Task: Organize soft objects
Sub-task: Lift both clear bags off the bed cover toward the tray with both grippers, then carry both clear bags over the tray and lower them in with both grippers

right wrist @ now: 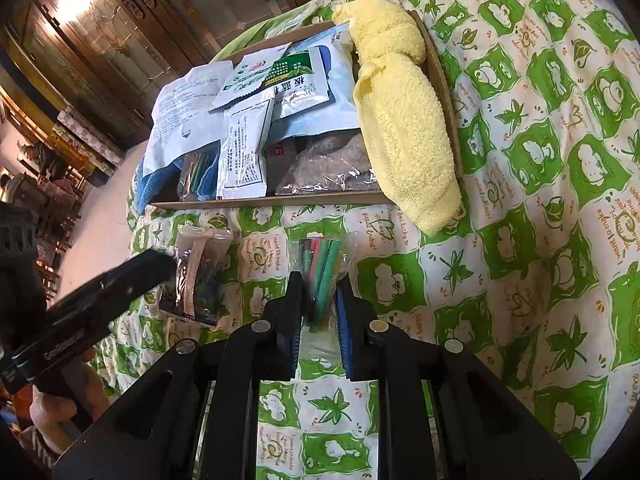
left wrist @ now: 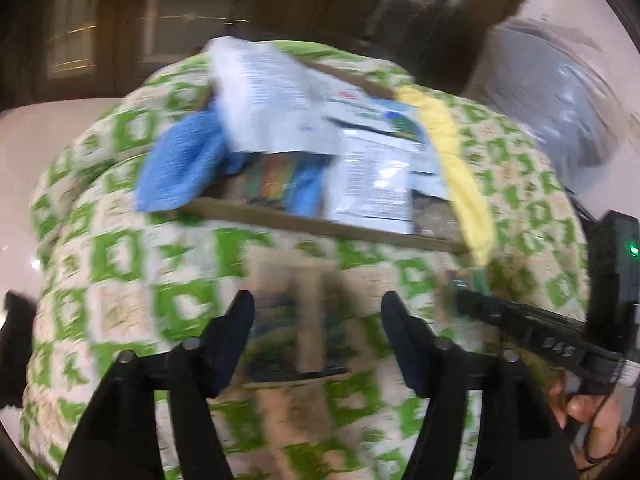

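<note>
My right gripper (right wrist: 320,286) is shut on a clear bag of coloured sticks (right wrist: 322,268), which sits just in front of a shallow cardboard box (right wrist: 280,200) on the green-patterned quilt. In the blurred left wrist view my left gripper (left wrist: 316,304) stands open over a dark clear bag (left wrist: 296,340) that lies on the quilt, its pads apart from the bag. The same dark bag (right wrist: 200,276) shows left of the sticks, beside the left gripper's body (right wrist: 120,284). A yellow towel (right wrist: 400,120) drapes over the box's right end. A blue towel (left wrist: 180,168) hangs at its left end.
The box holds several white and green paper packets (right wrist: 244,152) and a bag of grey-brown matter (right wrist: 332,164). The quilt (right wrist: 520,200) covers a rounded cushion. Dark wooden cabinets (right wrist: 100,32) stand behind it. A hand (left wrist: 592,412) holds the right gripper.
</note>
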{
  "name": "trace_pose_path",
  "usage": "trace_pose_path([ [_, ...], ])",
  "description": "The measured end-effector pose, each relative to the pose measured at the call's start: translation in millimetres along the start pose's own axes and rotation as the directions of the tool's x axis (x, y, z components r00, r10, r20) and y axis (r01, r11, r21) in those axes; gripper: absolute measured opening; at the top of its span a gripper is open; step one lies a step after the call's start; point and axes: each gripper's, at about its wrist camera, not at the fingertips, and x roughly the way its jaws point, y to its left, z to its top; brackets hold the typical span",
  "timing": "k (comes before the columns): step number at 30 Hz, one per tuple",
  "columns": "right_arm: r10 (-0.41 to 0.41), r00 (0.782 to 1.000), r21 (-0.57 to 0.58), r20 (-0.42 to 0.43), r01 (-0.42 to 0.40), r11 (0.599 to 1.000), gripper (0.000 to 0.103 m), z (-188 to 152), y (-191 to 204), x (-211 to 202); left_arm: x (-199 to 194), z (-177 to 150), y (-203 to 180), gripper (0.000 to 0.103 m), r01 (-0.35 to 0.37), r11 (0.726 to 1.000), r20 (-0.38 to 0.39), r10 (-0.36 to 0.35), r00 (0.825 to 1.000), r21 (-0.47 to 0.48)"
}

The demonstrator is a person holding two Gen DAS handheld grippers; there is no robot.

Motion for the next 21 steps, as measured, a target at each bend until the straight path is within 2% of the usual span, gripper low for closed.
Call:
trace_pose_path([
  [2, 0.004, 1.000, 0.007, -0.004, -0.004, 1.000, 0.015, 0.0, -1.2, 2.4, 3.0, -1.3, -3.7, 0.066, -0.026, 0.999, -0.020, 0.026, 0.999, 0.020],
  [4, 0.007, 1.000, 0.013, -0.008, -0.007, 1.000, 0.015, 0.3, -1.9, 4.7, 10.9, -3.5, -15.5, 0.068, -0.093, 0.992, -0.037, 0.096, 0.995, 0.082],
  [6, 0.011, 1.000, 0.015, -0.011, -0.011, 1.000, 0.015, 0.5, -1.8, 6.3, 26.3, -8.1, -29.5, 0.069, -0.159, 0.973, -0.061, 0.171, 0.983, 0.166],
  [10, 0.019, 1.000, 0.019, -0.011, -0.019, 1.000, 0.015, -0.2, -3.5, 7.2, 53.9, -17.3, -42.5, 0.071, -0.226, 0.939, -0.103, 0.260, 0.960, 0.257],
  [13, 0.022, 1.000, 0.027, -0.012, -0.022, 0.999, 0.015, -0.2, -5.0, 7.7, 55.1, -16.1, -35.7, 0.069, -0.197, 0.955, -0.092, 0.221, 0.971, 0.222],
  [14, 0.024, 1.000, 0.028, -0.012, -0.023, 0.999, 0.015, -0.6, -5.8, 7.5, 54.5, -14.7, -32.3, 0.063, -0.184, 0.961, -0.095, 0.207, 0.974, 0.204],
  [21, 0.028, 0.999, 0.021, -0.017, -0.028, 0.999, 0.015, -1.5, -3.3, 10.0, 36.7, -15.5, -21.0, 0.056, -0.123, 0.981, -0.059, 0.133, 0.989, 0.147],
])
